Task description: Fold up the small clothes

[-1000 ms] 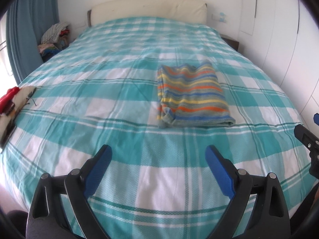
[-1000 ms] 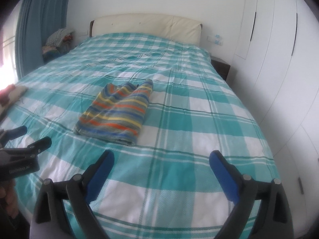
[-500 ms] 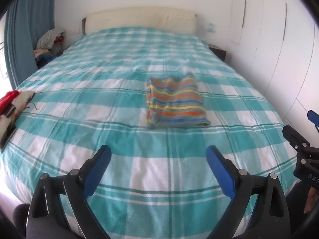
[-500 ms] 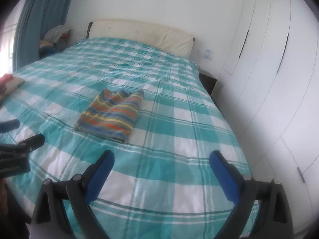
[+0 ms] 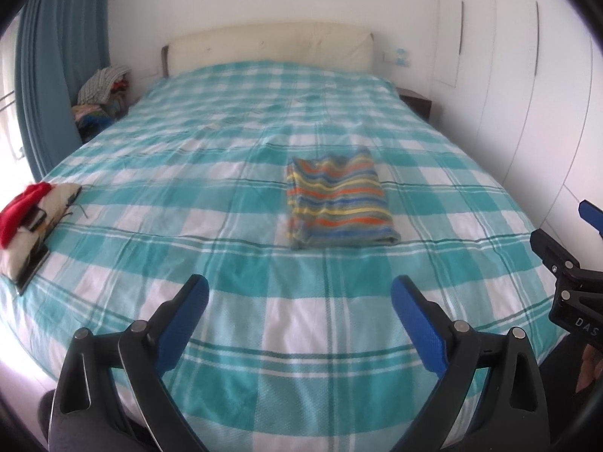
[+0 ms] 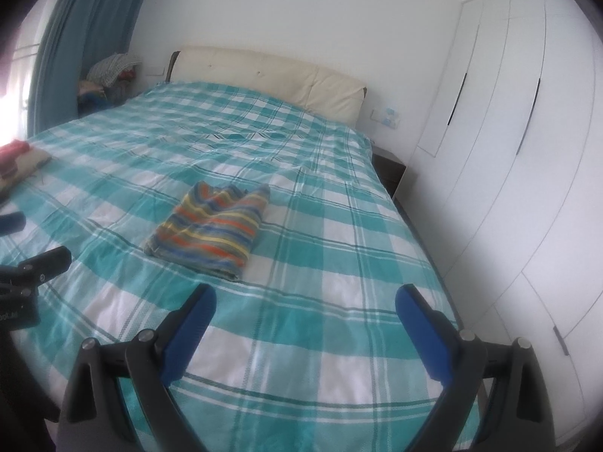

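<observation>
A striped garment (image 5: 337,201) in orange, yellow, blue and grey lies folded into a flat rectangle on the teal checked bedspread (image 5: 226,173). It also shows in the right wrist view (image 6: 213,228). My left gripper (image 5: 299,301) is open and empty, held back over the foot of the bed, well short of the garment. My right gripper (image 6: 305,310) is open and empty too, near the bed's foot and to the right of the garment. Each gripper shows at the edge of the other's view.
A pile with a red cloth and a dark flat object (image 5: 28,222) lies at the bed's left edge. White wardrobe doors (image 6: 508,158) run along the right side. A blue curtain (image 5: 56,60) and heaped clothes (image 5: 101,98) stand at the far left. A cream headboard (image 5: 267,47) is behind.
Both grippers have drawn back and up from the folded garment, which now looks smaller and farther off. The garment has not moved. Both grippers stayed open.
</observation>
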### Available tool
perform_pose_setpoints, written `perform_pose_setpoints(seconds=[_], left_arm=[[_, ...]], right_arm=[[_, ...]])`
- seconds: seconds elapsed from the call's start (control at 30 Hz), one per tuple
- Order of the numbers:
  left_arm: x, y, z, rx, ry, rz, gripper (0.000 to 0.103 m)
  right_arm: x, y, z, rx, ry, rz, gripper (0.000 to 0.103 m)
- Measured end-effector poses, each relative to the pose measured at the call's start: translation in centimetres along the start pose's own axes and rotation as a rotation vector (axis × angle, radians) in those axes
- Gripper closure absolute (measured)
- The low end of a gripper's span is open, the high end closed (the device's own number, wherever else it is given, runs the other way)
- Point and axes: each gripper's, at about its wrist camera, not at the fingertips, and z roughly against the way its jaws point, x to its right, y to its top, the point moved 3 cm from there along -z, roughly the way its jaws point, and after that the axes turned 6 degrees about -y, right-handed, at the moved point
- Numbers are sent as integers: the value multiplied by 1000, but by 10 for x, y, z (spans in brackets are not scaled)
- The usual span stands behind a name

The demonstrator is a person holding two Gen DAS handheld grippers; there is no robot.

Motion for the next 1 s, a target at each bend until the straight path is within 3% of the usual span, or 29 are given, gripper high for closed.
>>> perform_pose_setpoints(seconds=[0.17, 0.53, 1.0], left_arm=[[-2, -2, -22, -37, 8, -9, 4], [-7, 1, -111, -141, 12, -6, 4], [-10, -1, -139, -179, 14, 0, 4]], right_arm=[[-5, 0, -15, -22, 11, -4, 8], [-23, -1, -88, -134, -18, 44, 8], [-27, -5, -125, -179, -27, 58, 8]])
